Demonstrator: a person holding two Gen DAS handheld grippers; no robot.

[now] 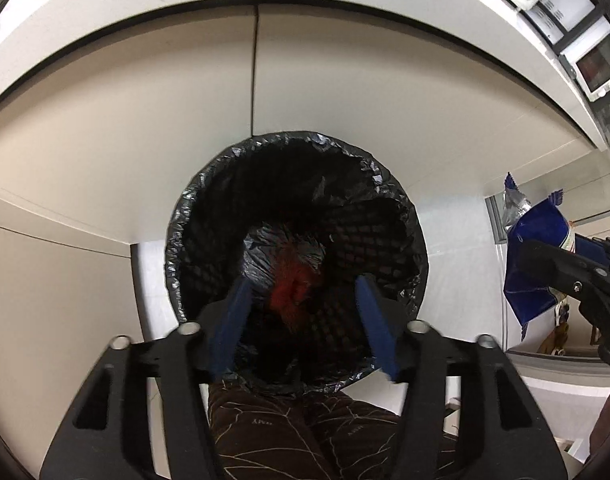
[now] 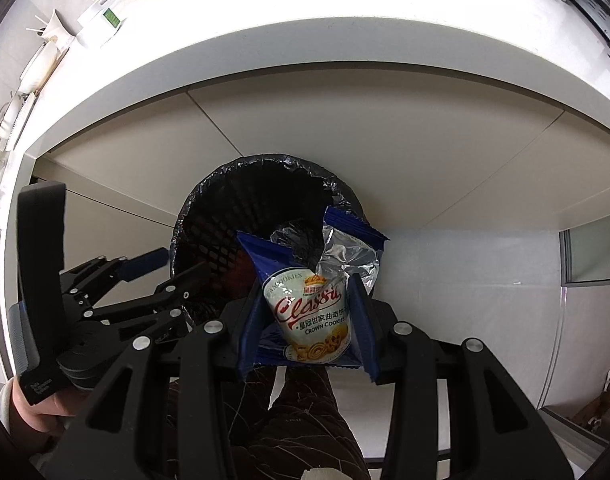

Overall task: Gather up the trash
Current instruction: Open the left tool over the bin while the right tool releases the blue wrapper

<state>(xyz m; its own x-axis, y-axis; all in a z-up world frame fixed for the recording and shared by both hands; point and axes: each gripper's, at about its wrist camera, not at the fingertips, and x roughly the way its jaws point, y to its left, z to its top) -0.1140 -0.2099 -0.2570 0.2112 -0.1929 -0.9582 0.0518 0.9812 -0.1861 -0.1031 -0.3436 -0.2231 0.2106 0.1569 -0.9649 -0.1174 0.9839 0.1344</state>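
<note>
A black mesh trash bin [image 1: 297,240] lined with a black bag stands on the floor against the cabinet; red trash [image 1: 293,292] lies at its bottom. My left gripper [image 1: 301,316] is open and empty, held right over the bin's mouth. My right gripper [image 2: 311,312] is shut on a torn-open blue cookie wrapper [image 2: 313,312], held just near and right of the bin [image 2: 241,208]. The wrapper [image 1: 533,264] and right gripper also show at the right edge of the left wrist view. The left gripper [image 2: 153,276] shows at the left of the right wrist view.
White cabinet doors [image 1: 145,132] stand behind the bin under a white countertop [image 2: 305,32] with small items along its back. My patterned trouser leg [image 1: 289,432] is just below the bin. White floor [image 2: 465,276] lies to the right.
</note>
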